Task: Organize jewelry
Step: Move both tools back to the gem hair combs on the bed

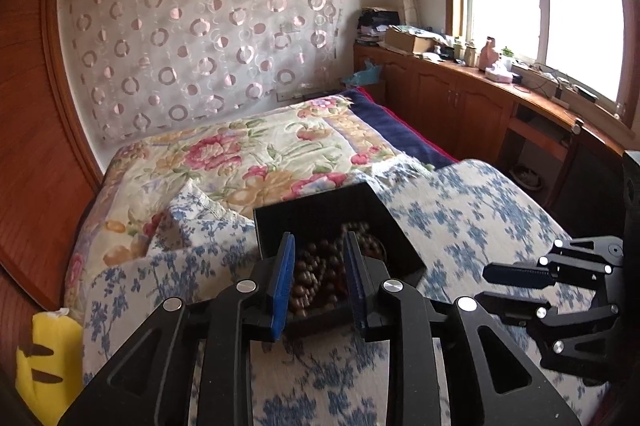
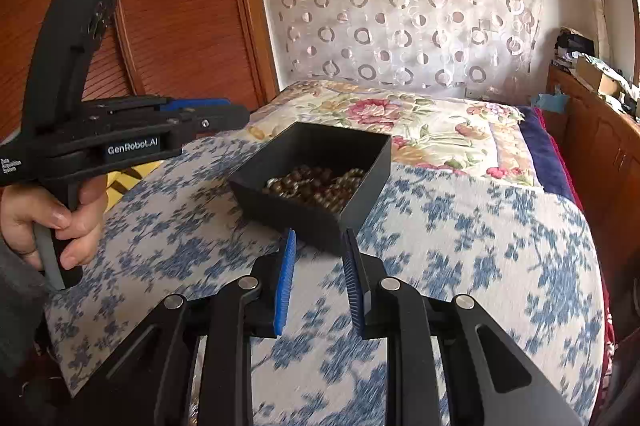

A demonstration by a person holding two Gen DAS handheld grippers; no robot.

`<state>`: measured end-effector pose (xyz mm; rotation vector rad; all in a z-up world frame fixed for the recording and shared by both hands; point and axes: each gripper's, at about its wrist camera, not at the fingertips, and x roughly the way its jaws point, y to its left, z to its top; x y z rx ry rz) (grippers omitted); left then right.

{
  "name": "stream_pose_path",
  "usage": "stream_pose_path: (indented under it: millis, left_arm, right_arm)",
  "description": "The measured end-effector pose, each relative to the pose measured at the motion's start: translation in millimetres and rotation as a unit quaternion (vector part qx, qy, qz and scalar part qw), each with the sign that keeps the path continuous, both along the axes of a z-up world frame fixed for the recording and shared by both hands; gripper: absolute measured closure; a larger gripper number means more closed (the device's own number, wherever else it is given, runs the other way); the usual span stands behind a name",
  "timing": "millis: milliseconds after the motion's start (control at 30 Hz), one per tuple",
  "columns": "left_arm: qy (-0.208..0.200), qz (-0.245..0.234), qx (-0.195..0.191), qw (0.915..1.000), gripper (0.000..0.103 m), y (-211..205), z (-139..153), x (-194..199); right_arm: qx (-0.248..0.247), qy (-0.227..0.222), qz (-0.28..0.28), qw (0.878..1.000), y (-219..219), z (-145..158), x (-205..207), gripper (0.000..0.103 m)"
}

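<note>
A black open box (image 1: 280,222) sits on the blue-flowered cloth (image 1: 460,218) on the bed, with strings of brown wooden beads (image 1: 320,278) piled inside. My left gripper (image 1: 319,238) hovers over the box's near side with its blue pads apart; the beads show through the gap, and no pad presses on them. In the right wrist view the box (image 2: 352,198) and its beads (image 2: 316,184) lie just beyond my right gripper (image 2: 320,233), which is open and empty above the cloth. A hand (image 2: 60,222) holds the left gripper (image 2: 236,110) left of the box. The right gripper (image 1: 482,286) is right of it.
The bed carries a flowered quilt (image 1: 248,154) beyond the cloth. A wooden wardrobe (image 2: 168,6) stands on the left. A low wooden cabinet (image 1: 460,94) with clutter runs under the window on the right. A yellow plush (image 1: 48,358) lies at the bed's near left.
</note>
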<state>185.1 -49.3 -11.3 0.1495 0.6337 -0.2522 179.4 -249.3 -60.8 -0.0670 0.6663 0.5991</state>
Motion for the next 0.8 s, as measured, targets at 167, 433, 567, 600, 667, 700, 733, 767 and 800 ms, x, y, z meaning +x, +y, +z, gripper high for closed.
stream_pose_path:
  millis: [167,433,567,600,667,700,733,767,800]
  left_arm:
    - [0.004,-0.011,-0.004,0.9999,0.071,1.3,-6.0,-19.5]
    - [0.016,-0.019,-0.012,0.9996,0.061,7.8,-24.8,-56.5]
    - [0.027,-0.018,-0.011,0.9994,0.055,14.6,-38.5,-72.0]
    - [0.030,-0.015,-0.010,0.9994,0.055,16.4,-42.3,-75.6]
    - [0.037,-0.011,-0.012,0.9992,0.052,21.1,-48.5,-81.9]
    - [0.042,-0.008,-0.016,0.9990,0.047,24.4,-52.8,-86.0]
    - [0.045,-0.007,-0.019,0.9988,0.047,27.4,-55.9,-89.3]
    - [0.049,-0.005,-0.021,0.9986,0.047,30.6,-59.5,-92.7]
    - [0.053,-0.003,-0.022,0.9984,0.047,33.1,-62.8,-95.2]
  right_arm:
    - [0.001,0.009,0.003,1.000,-2.0,-4.4,-20.9,0.077]
    - [-0.005,0.018,0.015,1.000,0.2,-15.4,-53.2,0.077]
    - [-0.004,0.028,0.020,0.999,-0.5,-21.1,-66.1,0.066]
    - [-0.005,0.030,0.021,0.999,-0.6,-22.3,-68.3,0.066]
    - [-0.014,0.031,0.023,0.999,0.7,-26.2,-74.6,0.066]
    - [-0.017,0.034,0.025,0.999,1.2,-28.1,-77.1,0.066]
    - [-0.018,0.037,0.027,0.999,1.6,-30.2,-79.2,0.065]
    - [-0.019,0.041,0.030,0.999,2.3,-32.5,-81.2,0.061]
    - [-0.021,0.045,0.034,0.998,3.7,-34.6,-83.0,0.058]
